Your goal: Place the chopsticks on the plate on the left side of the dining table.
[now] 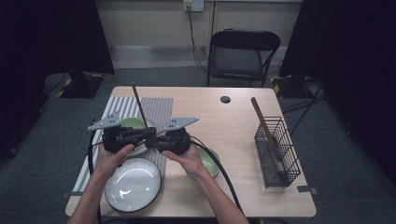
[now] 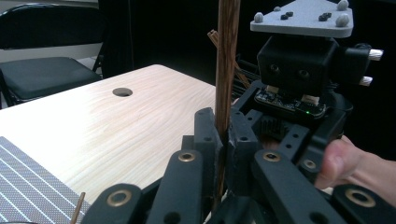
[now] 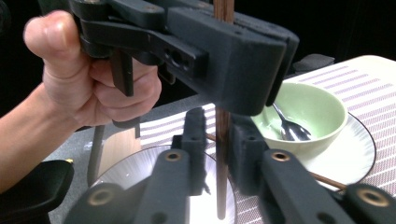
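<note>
Left gripper (image 1: 150,132) clamped on a chopstick (image 1: 138,105), pads pinching the stick low on its length; stick upright between the jaws in the left gripper view (image 2: 227,70), rising past the top edge. Right gripper (image 1: 150,141) facing the left one, tips nearly touching it over the worktop (image 1: 219,121). Right jaws either side of the same chopstick (image 3: 223,130) just below the left gripper (image 3: 243,70); a narrow gap visible on both sides, so not yet pressing. Lower tip of the stick hanging just above a plate (image 3: 140,172) under the right gripper. Beyond the right jaws, a green bowl (image 3: 308,112) with a spoon (image 3: 287,126) inside, set on a second plate (image 3: 348,158). Striped mat (image 1: 156,109) beneath both grippers. Well off to the right gripper's outer side, a wire basket (image 1: 278,151) holding another chopstick (image 1: 264,123).
</note>
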